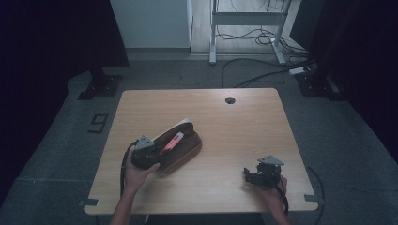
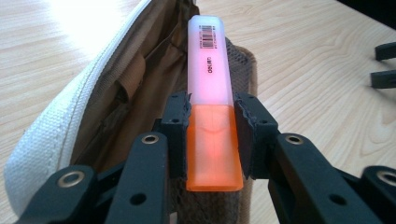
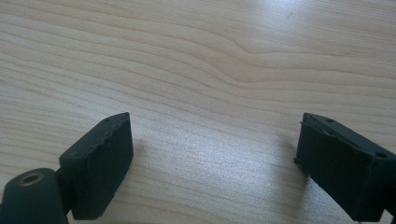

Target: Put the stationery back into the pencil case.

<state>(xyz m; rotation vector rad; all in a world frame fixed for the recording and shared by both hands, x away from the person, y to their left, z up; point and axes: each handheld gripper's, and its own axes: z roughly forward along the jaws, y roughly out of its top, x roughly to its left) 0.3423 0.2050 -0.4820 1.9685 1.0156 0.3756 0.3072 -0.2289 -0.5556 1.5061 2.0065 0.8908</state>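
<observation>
On the left of the table (image 1: 141, 197), the left gripper (image 2: 212, 140) has its jaws closed on a highlighter (image 2: 210, 70), pinching it at the orange cap end while the pale pink body points away over an open pencil case (image 2: 116, 93). From the high view the highlighter (image 1: 172, 142) lies slanted above the brown pencil case (image 1: 185, 150), which sits left of the table's middle. The highlighter looks light and stiff, with smooth plastic that could slip, so a hold across the flat sides near the cap seems sound. The case looks soft and floppy, likely to sag if pushed. The left hand (image 1: 136, 173) reaches in from the near edge, forearm angled up toward the case. Well apart on the right, the right gripper (image 1: 263, 172) rests low by the near edge, its jaws spread wide over bare wood with nothing between them
</observation>
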